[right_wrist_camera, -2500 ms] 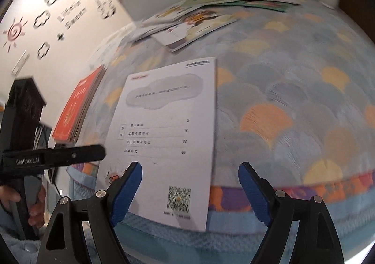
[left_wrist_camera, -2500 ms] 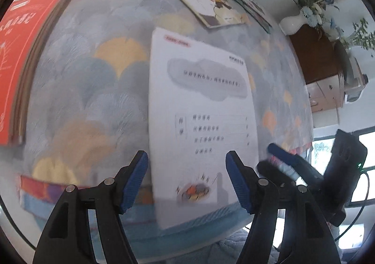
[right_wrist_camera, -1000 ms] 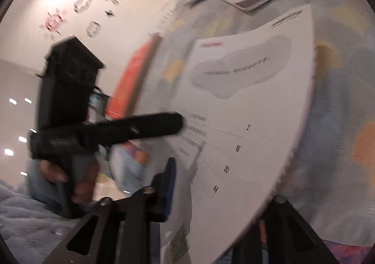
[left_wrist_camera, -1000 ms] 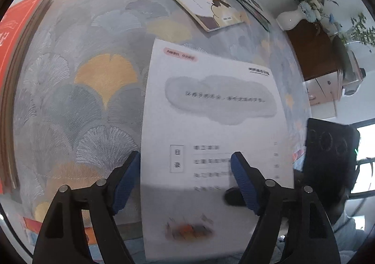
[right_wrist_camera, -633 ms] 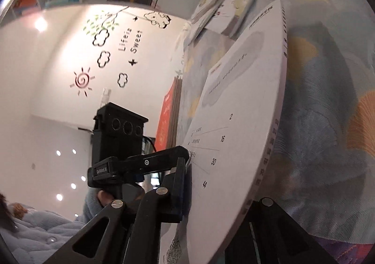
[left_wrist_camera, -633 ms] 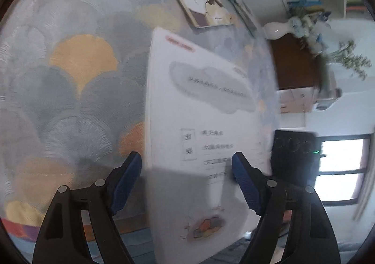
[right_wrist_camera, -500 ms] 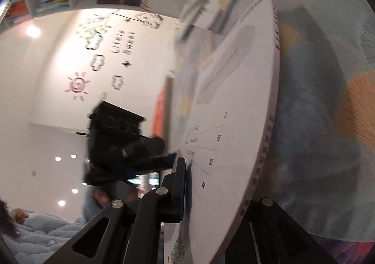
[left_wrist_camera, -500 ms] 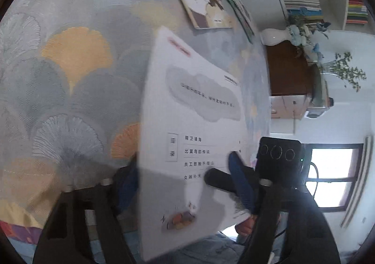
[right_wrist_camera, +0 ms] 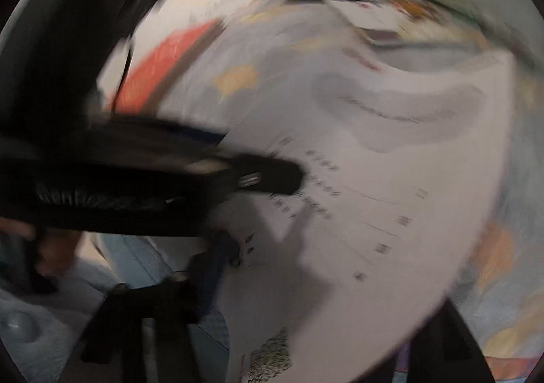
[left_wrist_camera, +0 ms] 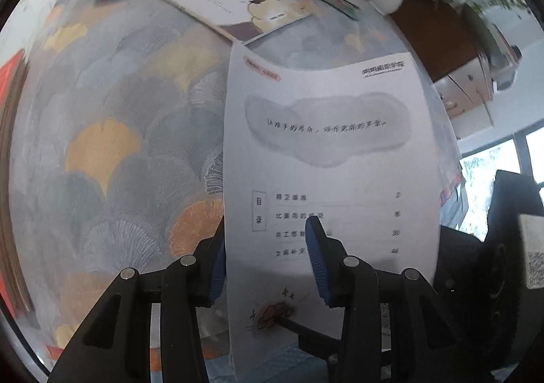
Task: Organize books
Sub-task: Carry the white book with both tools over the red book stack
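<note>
Since a moment ago the white book (left_wrist_camera: 326, 158) has changed hands: the left claw (left_wrist_camera: 268, 257), which stood spread astride its near edge, has just been closing and now pinches that edge between its blue pads (left_wrist_camera: 318, 257), while the right claw (right_wrist_camera: 306, 325), which was clamped on the book, has just been opening. In the right wrist view everything is smeared with motion, so I cannot make out whether its pads are clear of the cover, though the book's near corner lies between its two fingers. The book itself is lifted at its near end, tilted up off the patterned bedspread (left_wrist_camera: 112, 151), with its far edge toward the scattered picture books (left_wrist_camera: 248, 5) at the back. The red pile (right_wrist_camera: 163, 70) lies off to the left on the same bed. To my eye this is a handover in progress, and the left side now carries the book, which suits a trip to that red pile; that is a guess, not something on show. Both claws point steeply down at the bed, close beside each other, the left's black body reaching across the page in the right view. A hand (right_wrist_camera: 51, 247) grips the left tool's handle, low at the left of that view.
</note>
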Demonstrator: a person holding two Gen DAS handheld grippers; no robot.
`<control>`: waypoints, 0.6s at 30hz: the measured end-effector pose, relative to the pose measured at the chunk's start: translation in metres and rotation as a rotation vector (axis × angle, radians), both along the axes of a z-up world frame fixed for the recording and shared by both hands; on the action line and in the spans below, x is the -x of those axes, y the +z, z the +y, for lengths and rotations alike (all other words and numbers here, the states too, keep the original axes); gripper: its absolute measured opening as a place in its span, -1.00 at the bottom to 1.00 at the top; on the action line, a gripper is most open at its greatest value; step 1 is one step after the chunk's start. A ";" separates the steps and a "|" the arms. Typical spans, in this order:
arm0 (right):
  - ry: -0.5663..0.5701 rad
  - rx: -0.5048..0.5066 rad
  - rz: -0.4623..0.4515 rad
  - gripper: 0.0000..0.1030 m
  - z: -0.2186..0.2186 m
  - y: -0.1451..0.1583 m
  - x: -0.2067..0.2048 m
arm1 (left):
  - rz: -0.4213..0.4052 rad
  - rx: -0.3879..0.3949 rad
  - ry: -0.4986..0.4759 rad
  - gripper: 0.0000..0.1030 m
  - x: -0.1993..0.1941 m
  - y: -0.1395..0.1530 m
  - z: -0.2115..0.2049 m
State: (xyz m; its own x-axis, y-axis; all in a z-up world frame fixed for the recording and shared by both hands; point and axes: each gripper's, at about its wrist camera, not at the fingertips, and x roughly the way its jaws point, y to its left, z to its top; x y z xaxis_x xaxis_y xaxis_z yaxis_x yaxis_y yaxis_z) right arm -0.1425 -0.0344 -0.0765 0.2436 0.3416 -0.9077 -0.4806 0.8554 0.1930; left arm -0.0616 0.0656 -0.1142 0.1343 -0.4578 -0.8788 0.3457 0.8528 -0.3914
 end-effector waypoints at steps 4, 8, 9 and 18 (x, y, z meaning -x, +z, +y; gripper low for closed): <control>-0.078 0.048 -0.033 0.14 0.000 -0.011 0.003 | -0.064 0.039 -0.080 -0.27 0.009 0.015 -0.012; -0.165 0.020 -0.072 0.14 0.000 -0.013 0.003 | -0.153 0.055 -0.162 -0.27 0.021 0.034 -0.020; -0.177 0.017 -0.079 0.14 0.002 -0.011 0.001 | -0.162 0.061 -0.169 -0.27 0.022 0.037 -0.017; -0.186 0.006 -0.127 0.14 0.056 -0.006 -0.008 | -0.161 0.099 -0.121 -0.27 0.015 0.055 0.026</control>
